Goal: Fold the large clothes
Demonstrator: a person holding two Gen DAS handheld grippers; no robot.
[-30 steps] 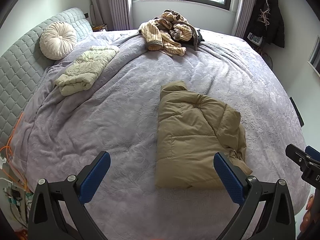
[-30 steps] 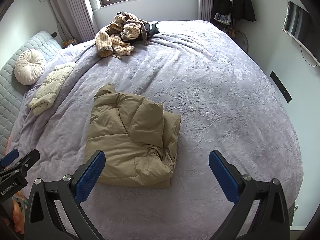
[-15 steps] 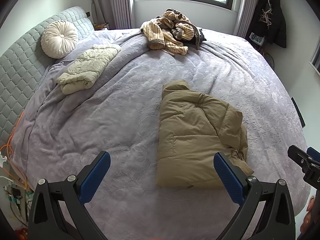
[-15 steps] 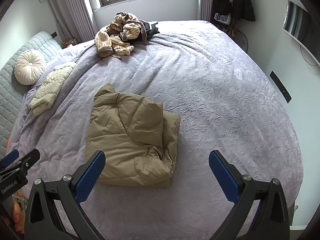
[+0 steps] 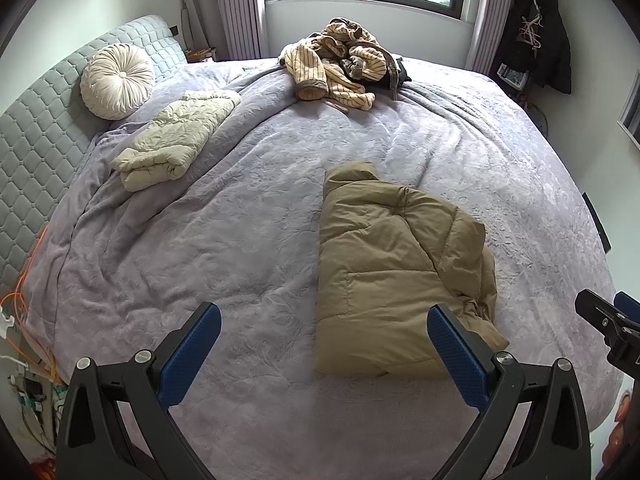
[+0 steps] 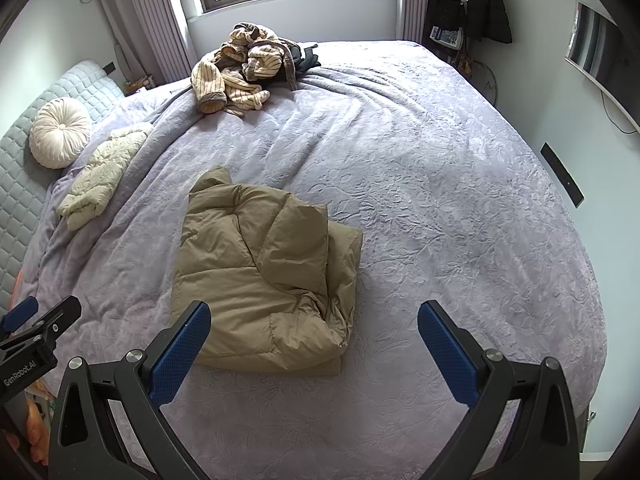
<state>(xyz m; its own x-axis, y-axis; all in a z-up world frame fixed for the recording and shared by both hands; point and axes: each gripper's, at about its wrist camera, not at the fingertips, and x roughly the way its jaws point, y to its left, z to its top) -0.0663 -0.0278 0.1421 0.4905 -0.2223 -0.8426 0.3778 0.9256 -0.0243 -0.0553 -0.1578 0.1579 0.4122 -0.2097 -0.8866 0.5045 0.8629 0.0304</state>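
A tan puffer jacket (image 5: pixel 392 276) lies folded into a compact bundle on the lilac bedspread (image 5: pixel 200 248), near the front. It also shows in the right wrist view (image 6: pixel 264 276). My left gripper (image 5: pixel 324 344) is open and empty, held above the bed just before the jacket's near edge. My right gripper (image 6: pixel 314 344) is open and empty, held above the jacket's near right corner. Each gripper shows at the edge of the other's view.
A folded cream quilted garment (image 5: pixel 176 140) lies at the left by a round cream cushion (image 5: pixel 118 80). A heap of striped and dark clothes (image 5: pixel 344 64) sits at the far side under the window. Black coats (image 5: pixel 540 32) hang at the right wall. Orange cables (image 5: pixel 24 312) run beside the bed.
Both views have shifted only slightly; the left gripper has drifted a little. The jacket lies unchanged and both grippers stay open.
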